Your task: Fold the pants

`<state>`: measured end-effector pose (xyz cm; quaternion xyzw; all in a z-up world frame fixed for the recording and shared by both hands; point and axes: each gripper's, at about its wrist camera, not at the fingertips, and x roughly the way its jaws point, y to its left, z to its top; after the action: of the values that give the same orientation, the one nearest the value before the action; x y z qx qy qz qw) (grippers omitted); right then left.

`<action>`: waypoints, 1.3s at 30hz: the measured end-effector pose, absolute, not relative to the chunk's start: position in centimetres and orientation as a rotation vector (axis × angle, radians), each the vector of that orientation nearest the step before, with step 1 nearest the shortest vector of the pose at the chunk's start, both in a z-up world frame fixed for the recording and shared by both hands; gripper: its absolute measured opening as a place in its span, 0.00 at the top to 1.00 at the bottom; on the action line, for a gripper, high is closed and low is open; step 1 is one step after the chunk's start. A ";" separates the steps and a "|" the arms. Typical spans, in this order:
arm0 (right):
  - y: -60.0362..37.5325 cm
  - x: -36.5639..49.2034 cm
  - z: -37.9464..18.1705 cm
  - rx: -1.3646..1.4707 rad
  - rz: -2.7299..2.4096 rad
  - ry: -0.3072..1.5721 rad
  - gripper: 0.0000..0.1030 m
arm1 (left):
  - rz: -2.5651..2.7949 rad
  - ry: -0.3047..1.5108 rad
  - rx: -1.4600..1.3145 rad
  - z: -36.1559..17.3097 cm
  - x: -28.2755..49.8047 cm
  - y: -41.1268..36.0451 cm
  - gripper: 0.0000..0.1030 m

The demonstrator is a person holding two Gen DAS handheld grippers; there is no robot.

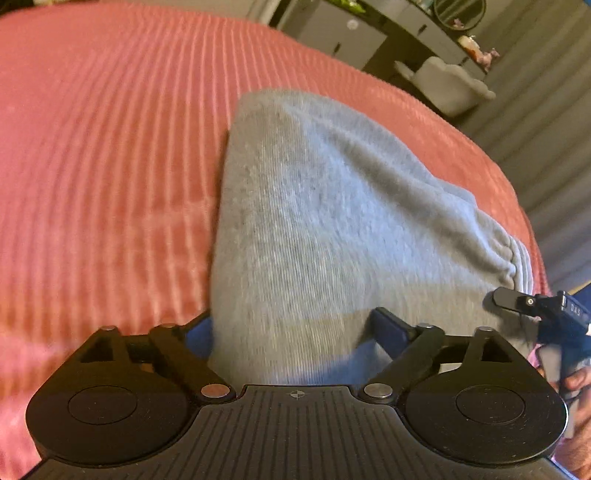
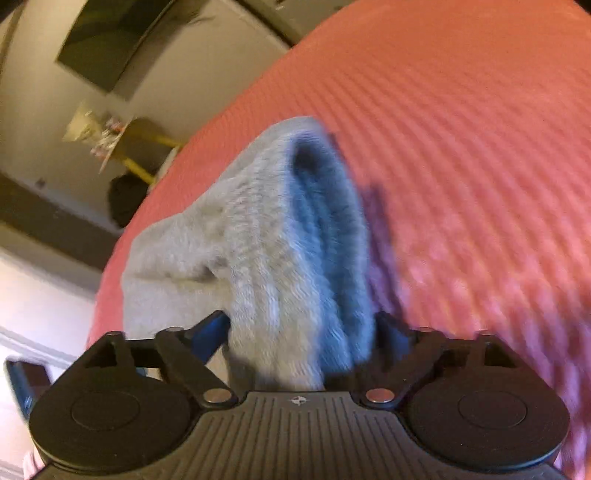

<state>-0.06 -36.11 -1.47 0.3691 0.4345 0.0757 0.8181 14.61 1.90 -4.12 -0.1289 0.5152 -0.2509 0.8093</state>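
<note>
- Left tongs [image 1: 291, 332]: clamped on grey pants [image 1: 314, 221], fabric bunched between the two blue-padded fingers [image 1: 391, 330].
- Right tongs [image 2: 301, 332]: likewise gripping the pants [image 2: 266, 266], thick folded layers pinched between fingers [image 2: 212, 328].
- Right tongs also seen at right edge of left wrist view [image 1: 517, 301], black tip touching the pants near the ribbed cuff [image 1: 517, 258]; hand [image 1: 576, 384] partly visible behind.
- Pants: lifted at the near end by both tongs, sloping away and down onto pink ribbed bedspread [image 1: 110, 166]; far end resting on bed.
- Right wrist view: fold open like a pocket, dark shadowed hollow [image 2: 317, 206] inside, shadow cast on bedspread [image 2: 480, 147] just to the right.
- Motion blur in both views, fine detail unclear.
- Beyond bed, left view: white dresser [image 1: 369, 33], round mirror [image 1: 460, 13], white stool [image 1: 450, 83].
- Beyond bed, right view: wall, dark framed picture [image 2: 110, 40], yellow-legged table [image 2: 144, 147].
</note>
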 end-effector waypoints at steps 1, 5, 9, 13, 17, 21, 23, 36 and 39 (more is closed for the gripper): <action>-36.1 0.7 -1.5 0.786 0.169 0.929 0.04 | -0.544 1.103 -0.288 -4.4 15.2 1.8 0.06; -36.0 1.9 -1.5 0.793 0.198 0.925 0.05 | -0.534 1.078 -0.358 -4.8 16.7 1.6 0.17; -36.4 0.9 -1.4 0.764 0.195 0.911 0.38 | -0.578 1.062 -0.382 -4.4 16.7 1.6 0.49; -36.9 0.5 -1.8 0.812 0.234 0.917 0.37 | -0.583 1.052 -0.371 -5.0 16.4 2.1 0.37; -35.9 2.3 -1.4 0.799 0.210 0.937 0.32 | -0.557 1.052 -0.345 -4.5 16.9 0.6 0.43; -34.0 3.0 0.8 0.715 0.178 0.922 0.46 | -0.565 0.989 -0.311 -2.9 16.6 0.2 0.67; -33.5 3.1 2.2 0.712 0.199 0.879 0.49 | -0.569 0.953 -0.302 -1.9 16.1 0.5 0.68; -33.3 9.1 9.7 0.632 0.053 0.712 0.21 | -0.300 0.825 -0.286 2.7 19.2 2.0 0.52; -33.7 6.6 9.1 0.692 0.021 0.670 0.19 | -0.308 0.796 -0.219 2.2 16.0 3.2 0.46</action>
<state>6.63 -33.68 9.14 0.3326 0.3222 0.0100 0.8863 15.96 3.18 2.19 -0.1062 0.3851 -0.1490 0.9045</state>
